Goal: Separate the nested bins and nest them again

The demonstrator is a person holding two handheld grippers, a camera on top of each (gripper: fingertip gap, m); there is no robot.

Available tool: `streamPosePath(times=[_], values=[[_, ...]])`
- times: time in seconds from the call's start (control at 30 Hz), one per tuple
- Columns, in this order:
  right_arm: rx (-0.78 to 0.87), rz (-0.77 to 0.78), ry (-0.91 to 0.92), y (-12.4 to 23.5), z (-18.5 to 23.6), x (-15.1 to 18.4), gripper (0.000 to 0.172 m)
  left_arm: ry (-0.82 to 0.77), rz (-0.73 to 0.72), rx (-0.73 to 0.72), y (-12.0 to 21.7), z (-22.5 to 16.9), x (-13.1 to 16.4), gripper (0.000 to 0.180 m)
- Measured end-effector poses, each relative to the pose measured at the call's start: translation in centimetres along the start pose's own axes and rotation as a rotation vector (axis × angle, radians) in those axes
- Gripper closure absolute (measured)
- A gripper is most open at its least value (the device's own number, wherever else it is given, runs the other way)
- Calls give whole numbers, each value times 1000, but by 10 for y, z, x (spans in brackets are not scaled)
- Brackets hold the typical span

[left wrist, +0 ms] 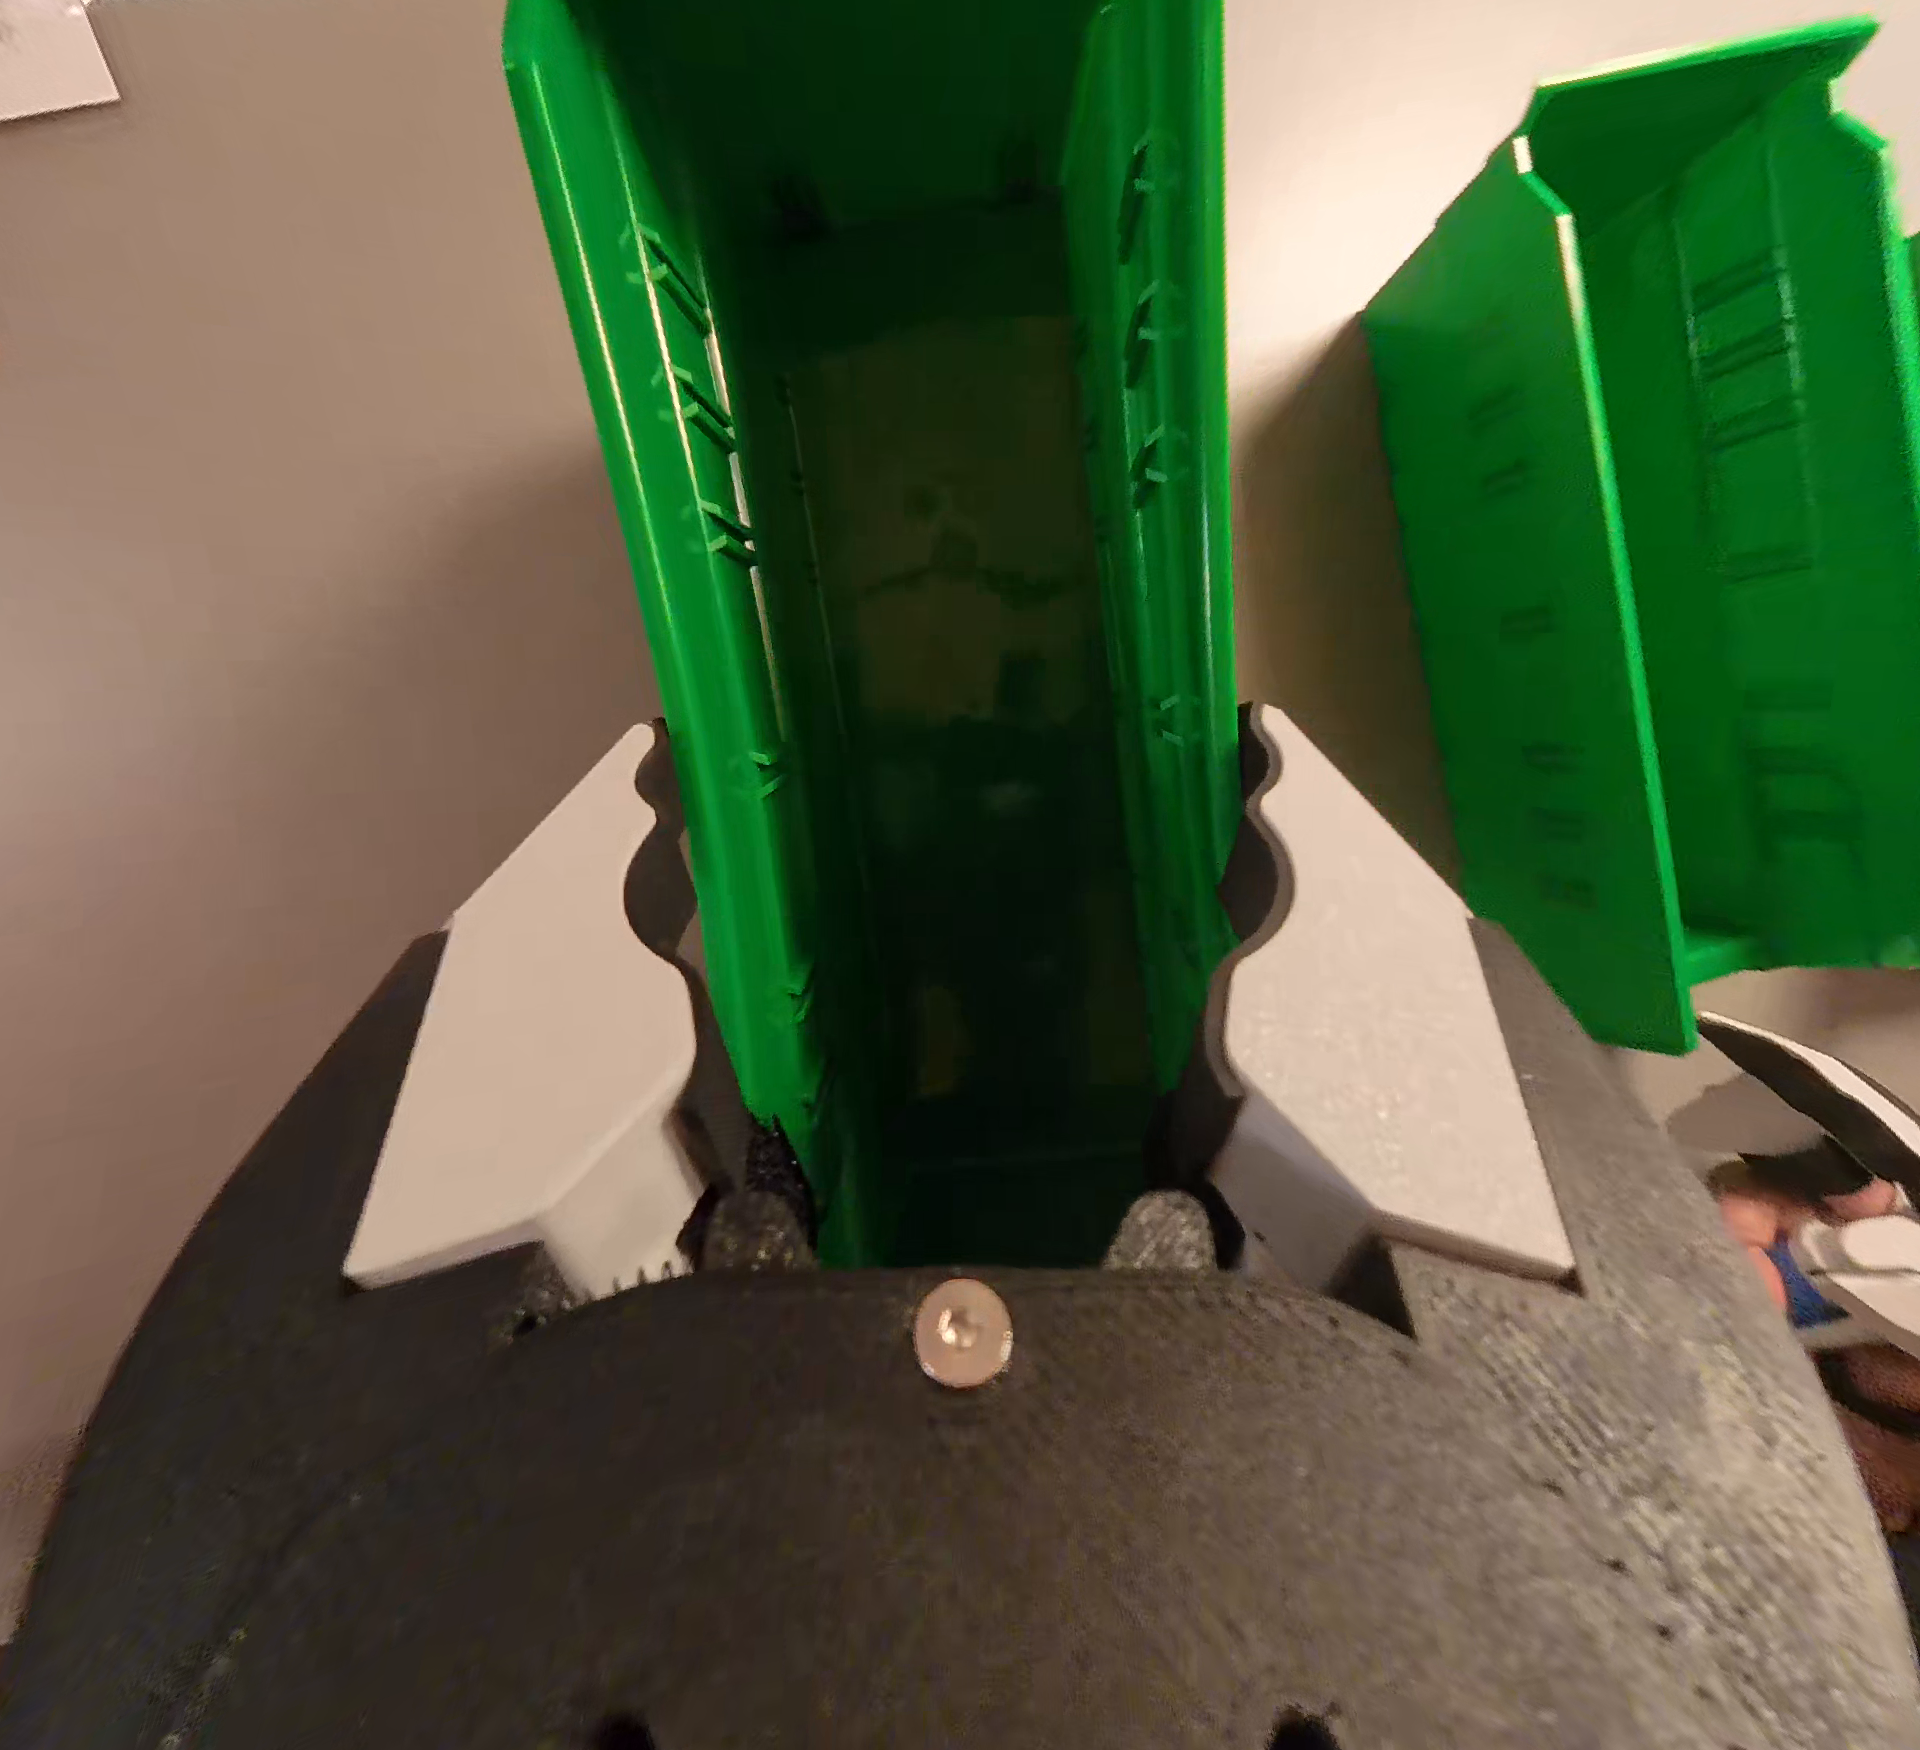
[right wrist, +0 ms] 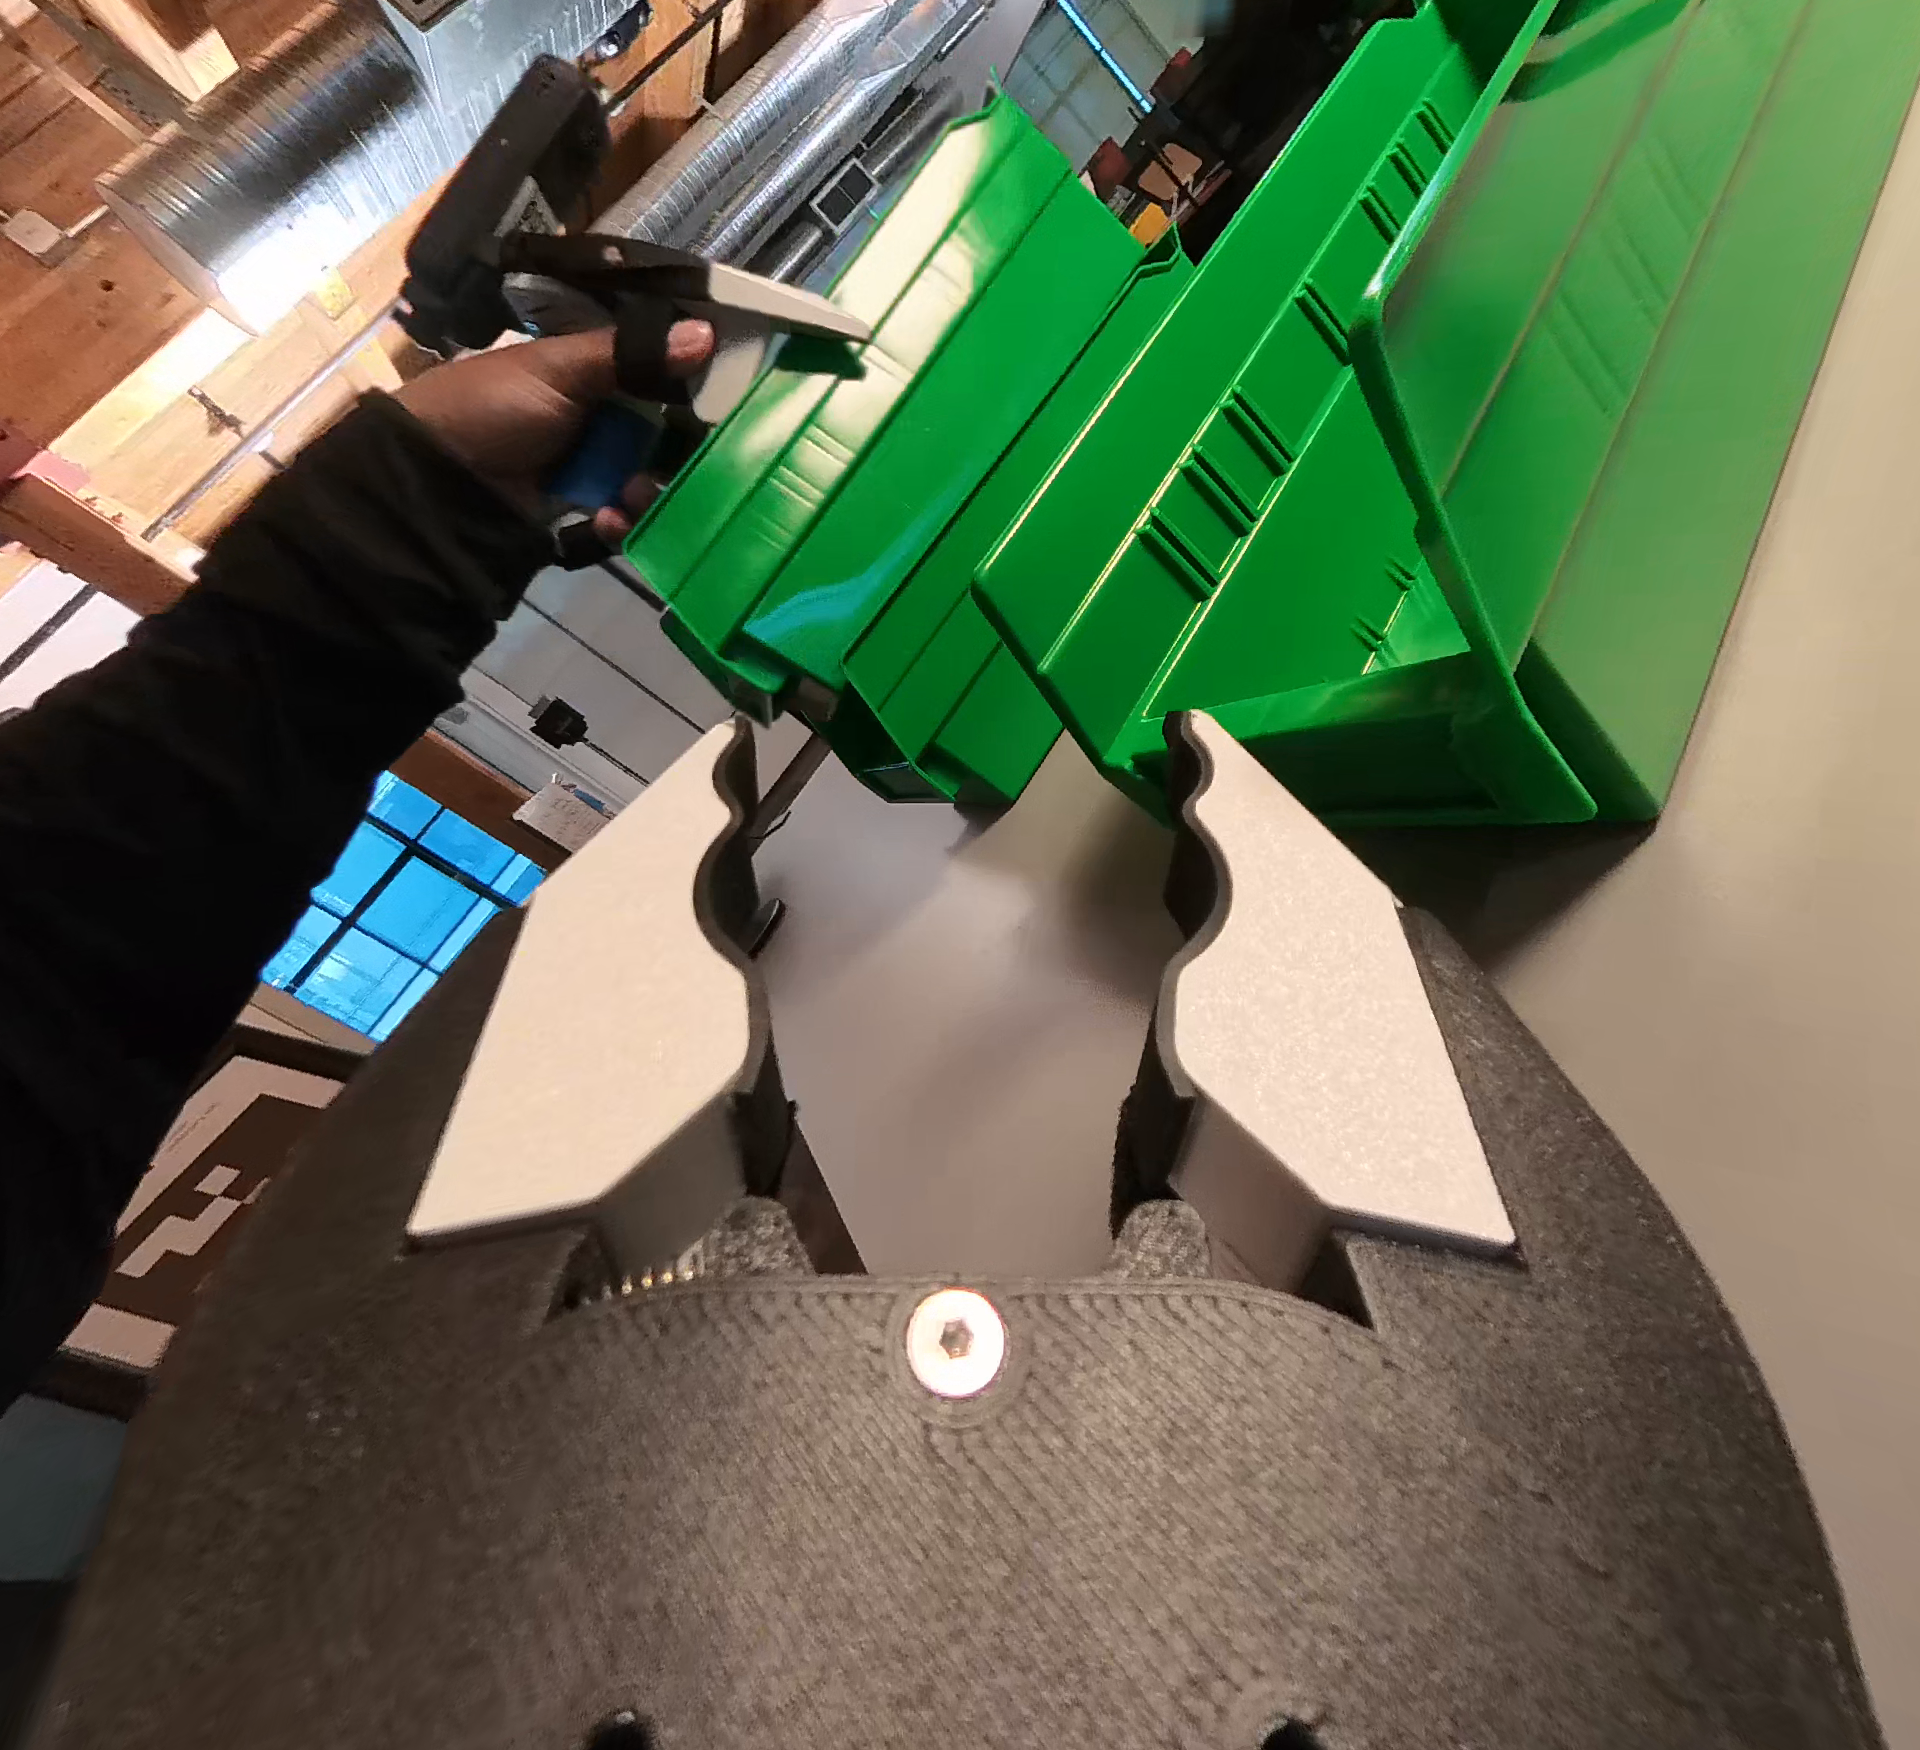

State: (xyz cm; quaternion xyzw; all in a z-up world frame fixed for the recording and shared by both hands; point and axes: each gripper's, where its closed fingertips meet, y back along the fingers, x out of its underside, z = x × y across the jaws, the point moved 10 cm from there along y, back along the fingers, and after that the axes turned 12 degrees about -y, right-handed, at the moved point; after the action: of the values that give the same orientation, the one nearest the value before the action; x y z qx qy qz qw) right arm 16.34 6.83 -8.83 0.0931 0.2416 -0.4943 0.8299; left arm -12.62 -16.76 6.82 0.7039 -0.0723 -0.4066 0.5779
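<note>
- Your left hand (right wrist: 561,412) sits farthest left of the desk bins, in a dark sleeve, carrying the left claw (left wrist: 951,734).
- That claw is pinching a long narrow green bin (left wrist: 935,505) across its width; both dark scalloped pads (left wrist: 665,869) lie against the bin's outer side walls, near its closer end. Gripping the two long walls likely keeps the bin from swinging while you carry it.
- In the right wrist view the held bin is lifted and tilted, clear of the grey desk (right wrist: 1714,869), just left of the bins resting there. I'd read that as a separated bin being carried, either away or back in for nesting.
- Right of the held bin, more green bins (right wrist: 1299,505) rest on the desk, seemingly one inside another; the outermost one (right wrist: 1662,350) is the farthest right. They seem placed side by side so each stays reachable.
- Your right claw (right wrist: 961,770) is spread and holds nothing; only bare desk shows between its fingers. It hovers just in front of the near ends of the resting bins, probably ready to steady or take one.
</note>
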Motion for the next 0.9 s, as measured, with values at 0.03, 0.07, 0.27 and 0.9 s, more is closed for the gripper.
streamPosePath(times=[0.03,0.07,0.27,0.9], values=[[0,3,-1,0,0,0,92,4,8,-7,-5,1,0,76],[0,4,-2,0,0,0,92,6,16,-12,-10,1,0,75],[-2,6,2,0,0,0,92,6,41,-49,-35,4,0,73],[-8,18,2,-1,1,1,94,-47,35,-106,-63,-6,9,56]])
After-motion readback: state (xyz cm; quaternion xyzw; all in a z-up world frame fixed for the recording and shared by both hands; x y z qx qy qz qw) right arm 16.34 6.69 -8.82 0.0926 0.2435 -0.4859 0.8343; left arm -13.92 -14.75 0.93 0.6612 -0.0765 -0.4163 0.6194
